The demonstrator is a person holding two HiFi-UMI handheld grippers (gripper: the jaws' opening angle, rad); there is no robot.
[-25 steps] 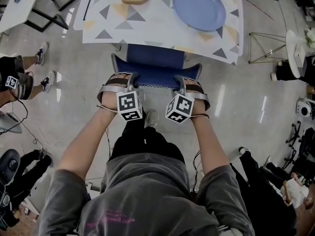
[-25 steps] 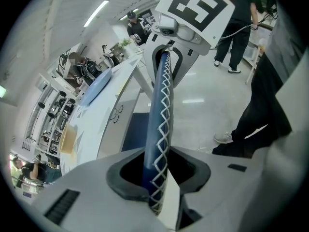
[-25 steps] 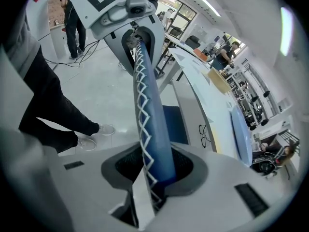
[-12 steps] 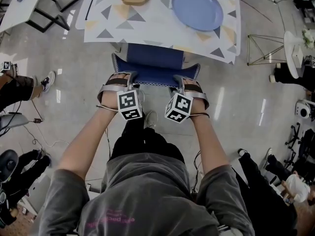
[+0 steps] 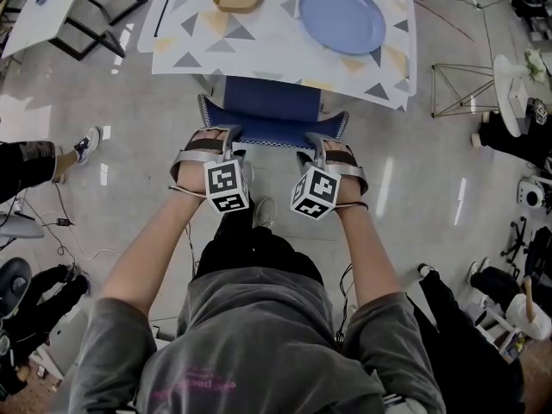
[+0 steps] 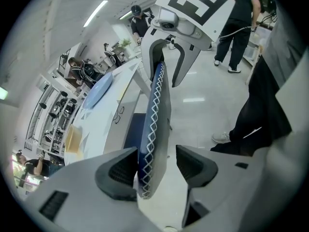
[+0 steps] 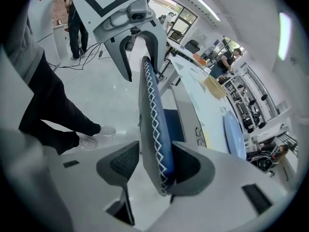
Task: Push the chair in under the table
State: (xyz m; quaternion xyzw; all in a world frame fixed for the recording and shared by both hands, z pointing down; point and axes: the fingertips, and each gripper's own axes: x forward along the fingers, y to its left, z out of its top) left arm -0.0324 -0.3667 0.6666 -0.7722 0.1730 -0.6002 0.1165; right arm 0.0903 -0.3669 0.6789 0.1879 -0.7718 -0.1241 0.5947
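The table point(image 5: 276, 46), covered in a triangle-patterned cloth, fills the far part of the head view, and the blue chair point(image 5: 274, 102) stands at the middle of its near edge. The chair's seat is mostly hidden beneath the tabletop. Only the rear of the seat and the stitched backrest point(image 5: 274, 134) show on the near side, so the push looks all but finished. From this steep angle it is hard to say whether the backrest could go any closer to the table edge. What seems left is, at most, a last nudge and lifting the tools clear. The left gripper point(image 5: 228, 138) sits over the left end of the backrest top and the right gripper point(image 5: 310, 148) over the right end. Both sets of jaws have just been opening and now stand apart, straddling the backrest rather than clamping it. In each gripper view the padded edge lies close against the table-side pad, with a clear gap to the near-side pad point(image 6: 193, 162).
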